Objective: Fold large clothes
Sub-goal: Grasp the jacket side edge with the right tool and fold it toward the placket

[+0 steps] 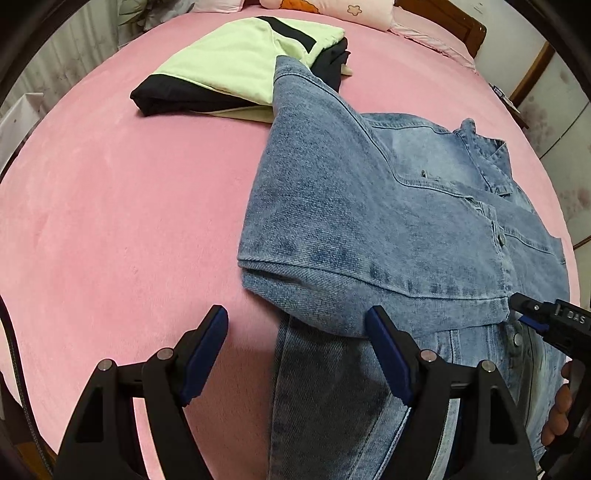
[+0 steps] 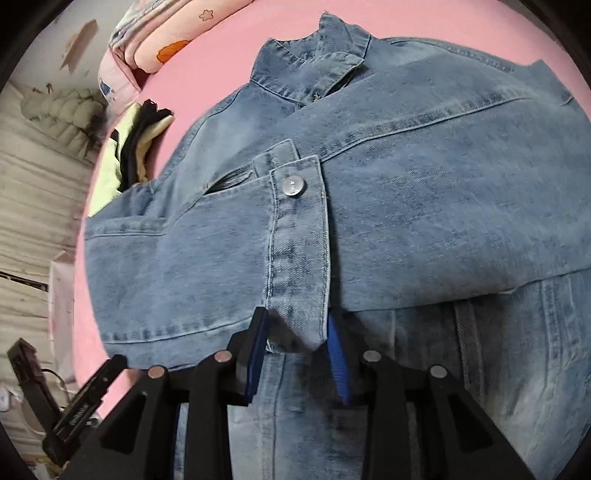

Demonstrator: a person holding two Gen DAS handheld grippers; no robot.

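Note:
A blue denim jacket (image 1: 388, 206) lies front up on the pink bed (image 1: 110, 221), collar (image 2: 314, 55) toward the pillows. One sleeve is folded across its chest, and the buttoned cuff (image 2: 295, 229) points at the right wrist camera. My right gripper (image 2: 295, 317) is shut on the end of that cuff, with a blue pad on each side. From the left wrist camera, the right gripper (image 1: 517, 306) shows at the jacket's near right. My left gripper (image 1: 295, 310) stands open over the jacket's near left edge, gripping nothing. Its right finger (image 1: 388, 347) rests by the denim fold.
A folded stack of lime-green and black clothes (image 1: 229, 70) lies beyond the jacket's far sleeve. Pink pillows (image 1: 332, 7) and a wooden headboard (image 1: 461, 26) are at the bed's far end. A person's fingers (image 1: 557, 413) hold the right gripper. Bare pink bed spreads left of the jacket.

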